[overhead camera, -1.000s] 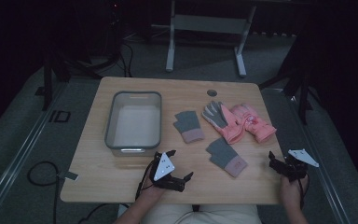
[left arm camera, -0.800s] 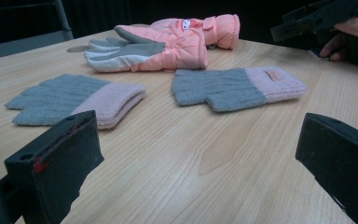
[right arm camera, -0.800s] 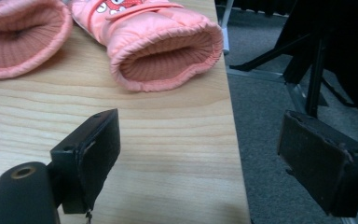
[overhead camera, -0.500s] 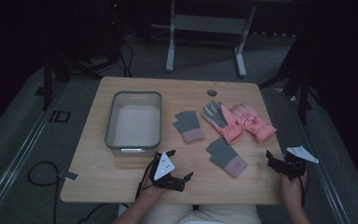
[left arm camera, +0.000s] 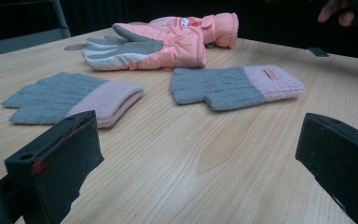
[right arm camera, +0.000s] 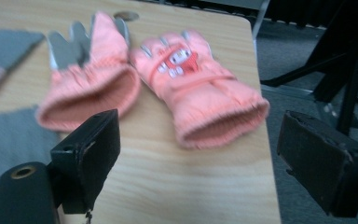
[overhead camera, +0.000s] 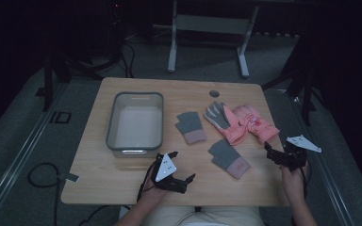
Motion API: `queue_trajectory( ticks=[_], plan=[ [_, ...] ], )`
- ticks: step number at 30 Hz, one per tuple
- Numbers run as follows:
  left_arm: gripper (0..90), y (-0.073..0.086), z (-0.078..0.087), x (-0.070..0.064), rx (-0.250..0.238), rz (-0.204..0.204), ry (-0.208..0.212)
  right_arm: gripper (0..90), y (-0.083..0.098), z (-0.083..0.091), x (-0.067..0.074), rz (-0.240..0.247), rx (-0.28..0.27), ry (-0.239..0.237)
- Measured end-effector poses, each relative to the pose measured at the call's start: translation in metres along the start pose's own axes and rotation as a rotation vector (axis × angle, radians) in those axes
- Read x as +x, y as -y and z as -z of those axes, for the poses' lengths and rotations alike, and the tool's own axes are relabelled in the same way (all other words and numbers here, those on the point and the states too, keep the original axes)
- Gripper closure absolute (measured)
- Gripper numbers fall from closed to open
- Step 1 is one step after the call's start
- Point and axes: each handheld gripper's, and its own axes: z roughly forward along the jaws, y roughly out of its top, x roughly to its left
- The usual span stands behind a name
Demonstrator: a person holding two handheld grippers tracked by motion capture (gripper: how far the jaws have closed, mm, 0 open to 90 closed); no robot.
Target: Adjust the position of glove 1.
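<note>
The right gripper (right arm camera: 198, 158) points with its jaws spread wide and empty at the pink padded gloves (right arm camera: 200, 88), which lie near the right edge of the tabletop (right arm camera: 168, 186), centre-right in the high view. The nearer glove (overhead camera: 257, 125) looks puffy, light and soft; it should squash rather than slip, so the thick open cuff (facing the jaws in the right gripper view) seems the best place to pinch, one wall of it between the jaws. The left gripper (overhead camera: 181, 181), low in the high view, is also spread and holds nothing, aimed toward the grey knit mitten (left arm camera: 235, 86), which is limp and thin. A grey tub (overhead camera: 111, 134) sits at centre-left.
</note>
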Motion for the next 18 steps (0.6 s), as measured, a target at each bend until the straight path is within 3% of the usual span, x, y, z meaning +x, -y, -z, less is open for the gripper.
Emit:
queue_trajectory(
  ticks=[7,8,9,10,13,18],
  plan=[
    [0.0,0.0,0.0,-0.001,-0.003,-0.004,0.001,13.1,-0.032,0.001,0.014,0.027,-0.028,-0.035],
    [0.0,0.0,0.001,-0.001,-0.003,-0.003,0.002,13.1,-0.044,-0.001,0.021,0.046,-0.036,-0.063],
    [0.0,0.0,0.001,-0.001,-0.003,-0.003,0.002,13.1,-0.044,-0.001,0.021,0.046,-0.036,-0.063],
    [0.0,0.0,0.0,0.0,-0.002,-0.002,0.006,13.1,-0.052,-0.005,0.027,0.086,-0.039,-0.076],
    [0.0,0.0,0.0,0.002,0.002,0.011,0.013,13.2,-0.064,-0.013,0.037,0.136,-0.04,-0.102],
    [0.0,0.0,0.001,0.001,0.001,0.007,0.008,13.2,-0.078,-0.021,0.048,0.158,-0.045,-0.13]
  ],
)
